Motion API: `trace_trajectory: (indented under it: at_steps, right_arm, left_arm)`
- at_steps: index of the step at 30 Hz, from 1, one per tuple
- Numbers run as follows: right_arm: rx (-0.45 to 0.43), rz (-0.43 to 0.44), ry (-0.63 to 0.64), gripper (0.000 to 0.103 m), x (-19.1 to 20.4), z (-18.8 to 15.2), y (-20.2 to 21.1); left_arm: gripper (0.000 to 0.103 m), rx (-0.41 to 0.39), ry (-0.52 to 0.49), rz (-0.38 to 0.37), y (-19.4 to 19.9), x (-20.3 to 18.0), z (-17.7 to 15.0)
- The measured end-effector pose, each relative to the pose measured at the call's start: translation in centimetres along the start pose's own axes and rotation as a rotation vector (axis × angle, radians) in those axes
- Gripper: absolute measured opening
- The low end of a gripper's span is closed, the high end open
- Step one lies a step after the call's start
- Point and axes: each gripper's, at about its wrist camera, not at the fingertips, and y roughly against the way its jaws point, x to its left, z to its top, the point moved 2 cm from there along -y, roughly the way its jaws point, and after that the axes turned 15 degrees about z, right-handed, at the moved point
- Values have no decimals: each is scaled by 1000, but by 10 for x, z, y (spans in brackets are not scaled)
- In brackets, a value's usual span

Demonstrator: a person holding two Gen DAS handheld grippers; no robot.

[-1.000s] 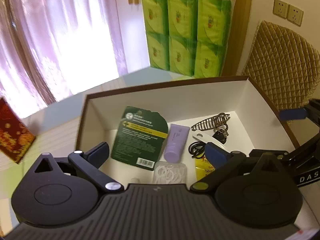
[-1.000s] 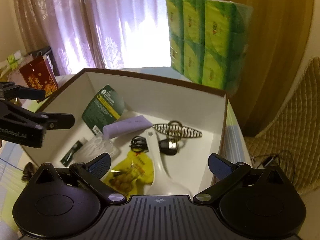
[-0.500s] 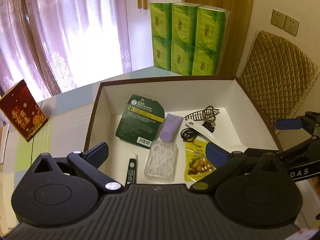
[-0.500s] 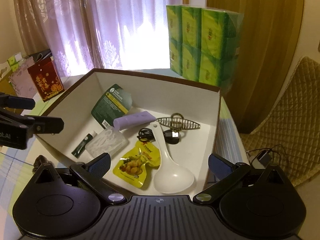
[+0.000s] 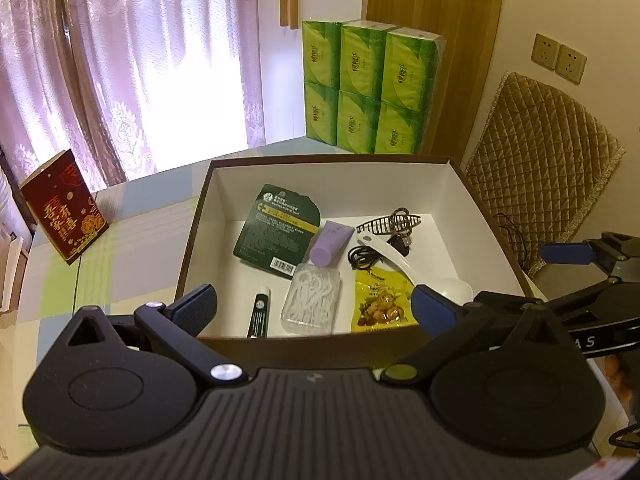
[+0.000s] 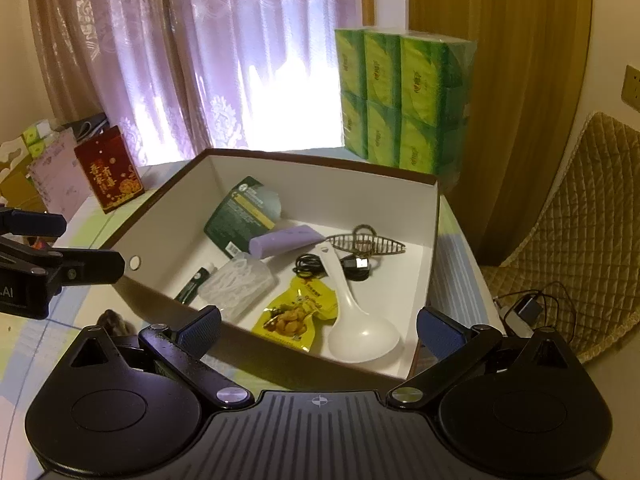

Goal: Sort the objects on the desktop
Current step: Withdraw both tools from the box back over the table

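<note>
From the left wrist, the left gripper (image 5: 314,304) hangs empty with jaws apart at the near wall of the box (image 5: 332,170), which holds the pouch (image 5: 280,228), tube (image 5: 330,242) and spoon (image 5: 394,258). Across in the right view, the right gripper (image 6: 318,326) is likewise spread and empty; I'd lift both clear of that rim before reaching elsewhere.

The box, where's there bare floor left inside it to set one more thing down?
Inside the box, bare floor runs along the left wall beside the dark green packet and black tube, and in the right corner past the white spoon and hair clip. The middle is crowded: purple tube, cable, clear case, yellow snack pouch.
</note>
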Motion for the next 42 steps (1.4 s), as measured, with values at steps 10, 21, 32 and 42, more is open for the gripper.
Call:
trace_trajectory:
  at_steps: [10,21,32,42]
  right_arm:
    - [11,2,38,101,16,-12,13]
    - [32,0,49,101,31,-27,17]
    - [88,5,54,101,48,-53,13]
    - [115,-2,46,101,56,-66,9]
  left_arm:
    - [102,-5,1,28,23,4,-16]
    - [102,22,10,29,36,16,-38]
    - [102,52,-7,57,41,21,-63]
    - [102,93,-2,46,43,25,-85]
